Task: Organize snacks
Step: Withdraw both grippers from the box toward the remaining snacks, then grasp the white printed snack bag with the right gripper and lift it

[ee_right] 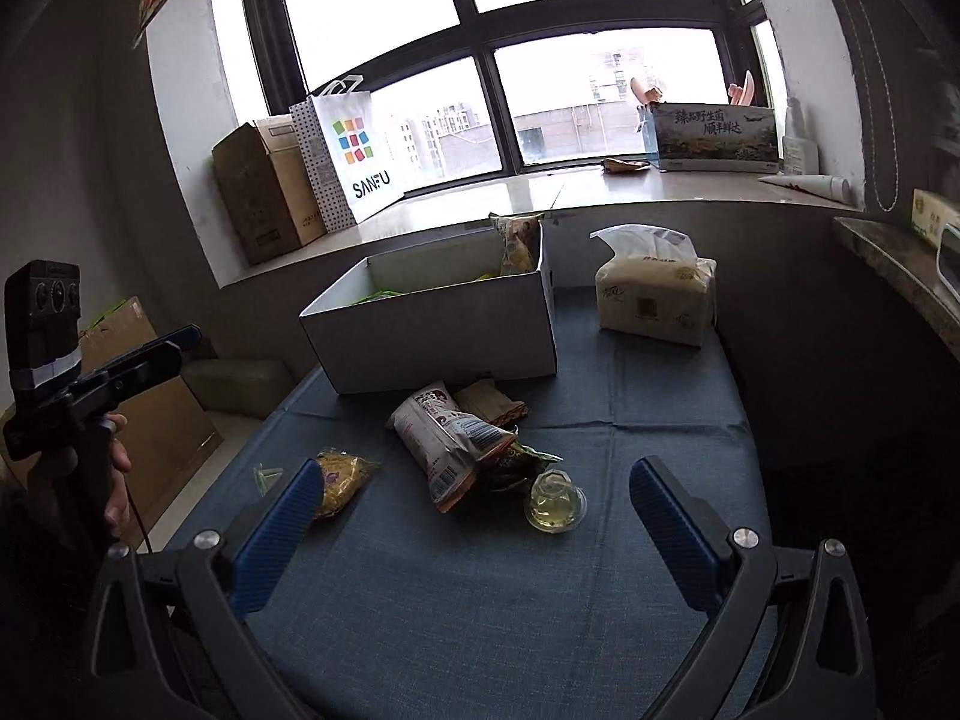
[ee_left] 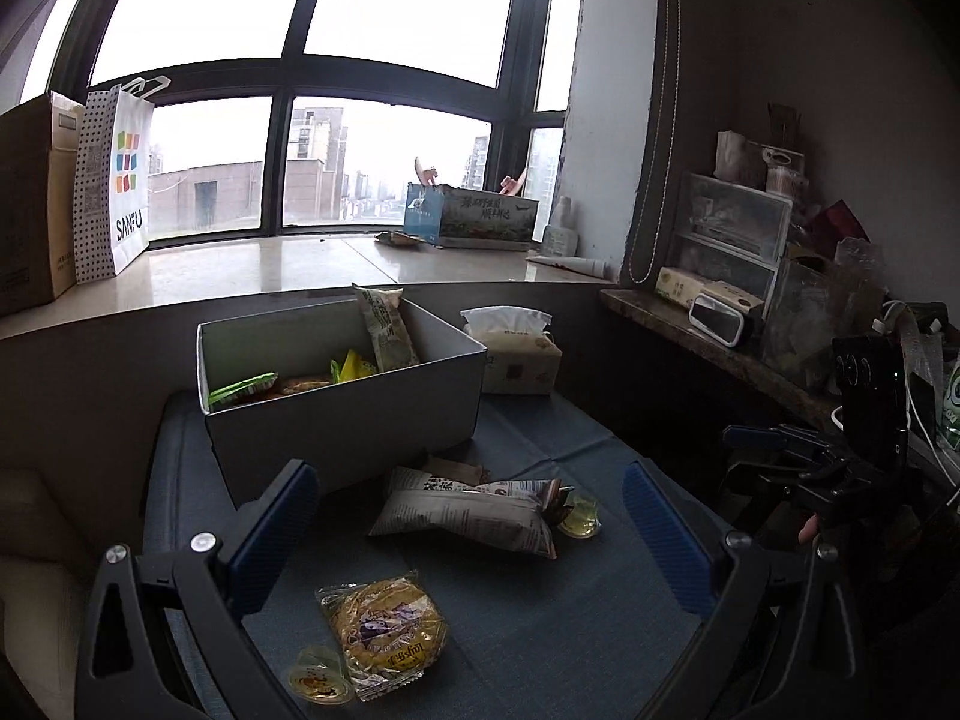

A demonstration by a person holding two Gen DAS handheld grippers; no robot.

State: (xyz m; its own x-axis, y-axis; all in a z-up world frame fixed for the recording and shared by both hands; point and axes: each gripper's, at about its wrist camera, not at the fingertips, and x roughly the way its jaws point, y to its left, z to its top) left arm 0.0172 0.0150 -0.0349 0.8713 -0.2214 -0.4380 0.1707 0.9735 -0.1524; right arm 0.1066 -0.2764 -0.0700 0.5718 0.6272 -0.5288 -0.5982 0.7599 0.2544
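Observation:
A grey open box (ee_left: 348, 414) (ee_right: 438, 330) stands on the blue table and holds several snack packets. Loose on the cloth lie a white printed snack bag (ee_left: 468, 510) (ee_right: 447, 438), a wrapped yellow cake (ee_left: 387, 630) (ee_right: 342, 477), a jelly cup (ee_left: 579, 519) (ee_right: 555, 501) and a second jelly cup (ee_left: 318, 681). My left gripper (ee_left: 474, 531) is open and empty above the bag and cake. My right gripper (ee_right: 480, 528) is open and empty, just short of the bag and cup.
A tissue pack (ee_left: 519, 354) (ee_right: 657, 291) stands right of the box. The windowsill behind carries a SANFU bag (ee_right: 354, 156), cardboard boxes (ee_right: 258, 192) and a printed carton (ee_right: 714, 138). A cluttered shelf (ee_left: 750, 312) runs along the right.

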